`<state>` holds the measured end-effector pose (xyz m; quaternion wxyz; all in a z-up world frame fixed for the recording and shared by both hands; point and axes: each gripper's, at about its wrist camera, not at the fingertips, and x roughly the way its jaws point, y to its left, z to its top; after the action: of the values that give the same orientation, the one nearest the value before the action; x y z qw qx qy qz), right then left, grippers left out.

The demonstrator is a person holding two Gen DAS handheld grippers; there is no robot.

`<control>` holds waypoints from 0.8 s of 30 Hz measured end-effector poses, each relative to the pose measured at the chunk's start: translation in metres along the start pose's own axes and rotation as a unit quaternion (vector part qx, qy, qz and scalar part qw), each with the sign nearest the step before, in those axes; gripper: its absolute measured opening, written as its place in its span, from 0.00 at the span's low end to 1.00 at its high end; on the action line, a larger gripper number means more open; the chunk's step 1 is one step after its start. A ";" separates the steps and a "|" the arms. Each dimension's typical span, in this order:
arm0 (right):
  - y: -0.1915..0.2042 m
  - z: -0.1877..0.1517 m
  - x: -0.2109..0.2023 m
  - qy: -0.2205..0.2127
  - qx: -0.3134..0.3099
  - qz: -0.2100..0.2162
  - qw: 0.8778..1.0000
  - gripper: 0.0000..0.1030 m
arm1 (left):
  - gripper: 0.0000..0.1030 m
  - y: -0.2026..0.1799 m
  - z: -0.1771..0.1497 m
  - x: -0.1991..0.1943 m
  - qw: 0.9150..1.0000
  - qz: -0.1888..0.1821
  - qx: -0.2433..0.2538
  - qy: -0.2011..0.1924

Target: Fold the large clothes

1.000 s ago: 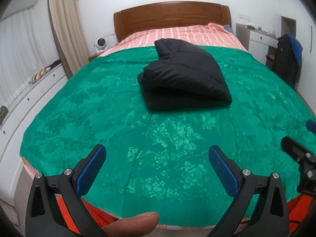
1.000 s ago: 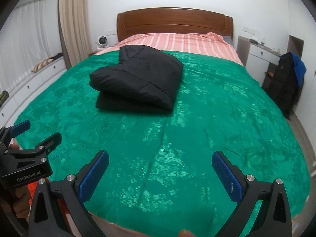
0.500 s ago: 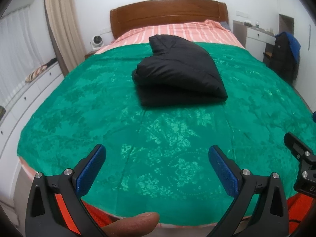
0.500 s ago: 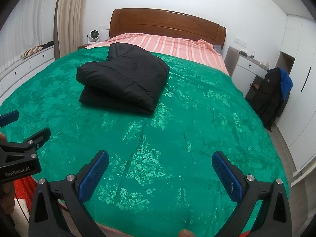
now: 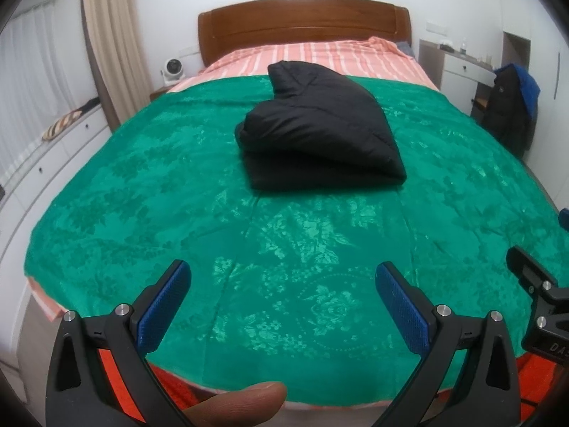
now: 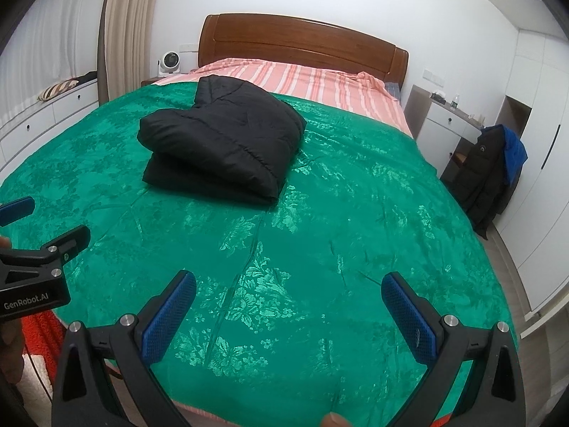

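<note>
In the middle of the green bedspread, well away from both tools, the black padded jacket lies doubled over into a compact bundle, so the folding looks essentially done. The left gripper and right gripper hover near the bed's foot, jaws spread wide and empty; at most, tidying the bundle seems left.

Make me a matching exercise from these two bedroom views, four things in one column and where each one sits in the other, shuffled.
Things:
1. black jacket
2. green bedspread
3. small white fan
4. dark coat with blue lining

Places:
A. draped by the white desk, right of the bed
B. folded in the middle of the bed
C. beside the headboard, on the left
D. spread over the bed, striped sheet showing at the head

Pairs: 1-B, 2-D, 3-C, 4-A
</note>
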<state>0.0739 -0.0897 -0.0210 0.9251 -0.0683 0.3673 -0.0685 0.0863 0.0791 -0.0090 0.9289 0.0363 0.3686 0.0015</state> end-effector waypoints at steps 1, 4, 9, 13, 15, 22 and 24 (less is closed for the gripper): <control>0.000 0.000 0.000 0.001 0.000 0.001 1.000 1.00 | 1.00 0.000 0.000 0.000 1.000 0.001 0.001 0.000; 0.000 0.000 0.001 0.003 0.001 0.003 1.000 1.00 | 1.00 0.000 0.000 0.000 1.000 0.000 0.001 0.001; 0.000 0.000 0.000 0.004 0.002 0.005 1.000 1.00 | 1.00 -0.001 0.000 -0.002 1.000 -0.001 0.005 0.001; 0.001 0.000 0.000 0.007 0.003 0.008 1.000 1.00 | 1.00 -0.001 0.000 -0.002 1.000 -0.001 0.008 -0.001; 0.001 0.000 0.000 0.007 0.002 0.008 1.000 1.00 | 1.00 -0.001 0.000 -0.003 1.000 -0.001 0.008 0.000; 0.003 -0.001 -0.001 0.007 -0.001 0.008 1.000 1.00 | 1.00 -0.001 0.001 -0.002 1.000 0.001 0.014 -0.001; 0.004 0.000 -0.001 0.008 -0.001 0.008 1.000 1.00 | 1.00 -0.002 0.002 -0.003 1.000 0.003 0.017 -0.002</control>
<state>0.0734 -0.0860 -0.0214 0.9226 -0.0657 0.3751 -0.0613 0.0853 0.0773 -0.0059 0.9288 0.0534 0.3668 -0.0026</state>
